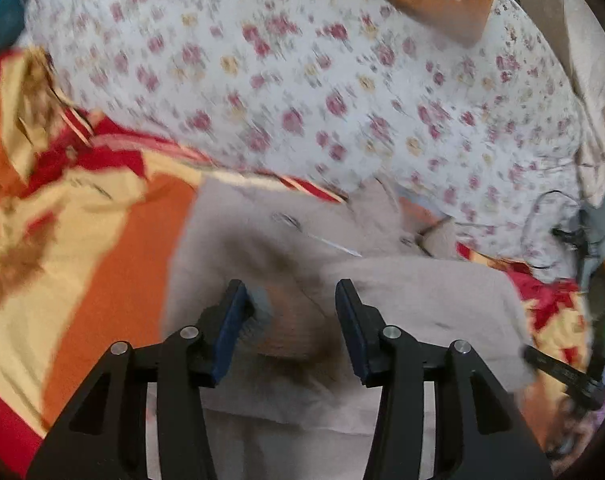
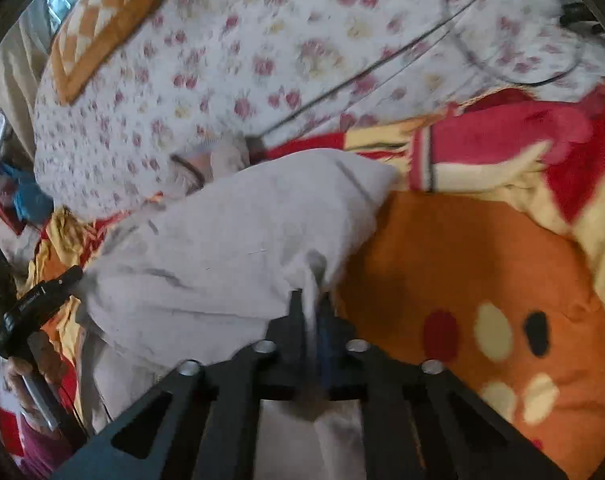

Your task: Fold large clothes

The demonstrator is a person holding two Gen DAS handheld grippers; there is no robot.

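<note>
A large pale grey garment (image 1: 402,300) lies bunched on an orange, yellow and red blanket (image 1: 102,248). My left gripper (image 1: 294,300) is open just above the garment, jaws apart, with nothing between them. In the right wrist view the same grey garment (image 2: 222,240) spreads to the left, and my right gripper (image 2: 310,304) is shut on a pinched fold of its edge. The other gripper (image 2: 30,304) shows at the far left of that view, beside the garment.
A white floral bedsheet (image 1: 302,80) covers the bed beyond the blanket (image 2: 482,272). An orange checked pillow (image 2: 102,20) lies at the far end. A black cable (image 2: 382,60) runs across the sheet. Another cable and plug (image 1: 570,236) lie at the right.
</note>
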